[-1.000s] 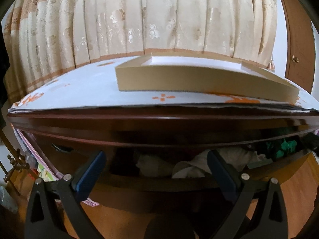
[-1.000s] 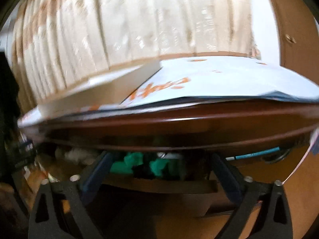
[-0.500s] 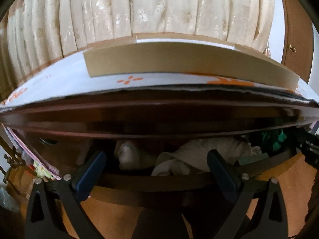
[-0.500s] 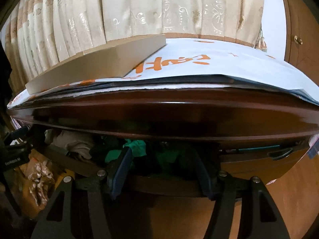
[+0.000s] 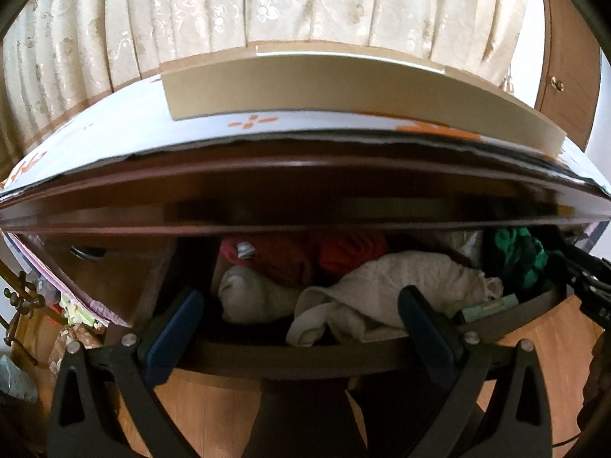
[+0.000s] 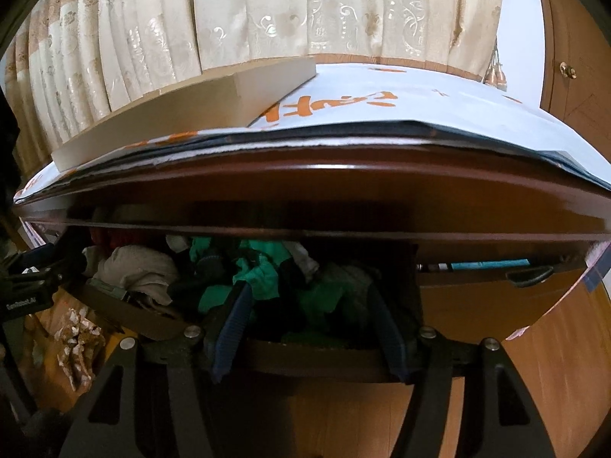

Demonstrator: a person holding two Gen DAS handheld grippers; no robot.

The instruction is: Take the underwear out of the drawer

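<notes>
Since a second ago you have brought both claws in toward the open drawer [image 5: 305, 362], so its contents now fill far more of each view, and your right claw's fingers have drawn closer together than they were then. Largest first: one dark wooden dresser [image 6: 343, 194] carries one white sheet with orange print [image 6: 420, 103] on its top, and on that sheet lies one flat tan box [image 5: 343, 87], with a pale floral curtain [image 5: 267, 7] hanging behind. One drawer stands pulled out beneath the top, and a second, shut one with a dark handle [image 6: 529, 276] sits just to its right. Inside the open drawer you can count roughly four clumps of clothing: a crumpled cream underwear piece [image 5: 401, 290] lying at the front edge, a rolled pale bundle [image 5: 248, 297] just left of it, red garments [image 5: 305, 255] behind them, and a tangle of green and black garments [image 6: 259, 274] on the right side. The cream piece is soft, wrinkled, ribbed in texture and partly folded over itself. Your left claw [image 5: 301, 328] is spread wide, holding nothing, its fingers [image 5: 172, 336] framing the cream piece. Your right claw [image 6: 309, 328] is partly apart, empty, just before the green tangle.
</notes>
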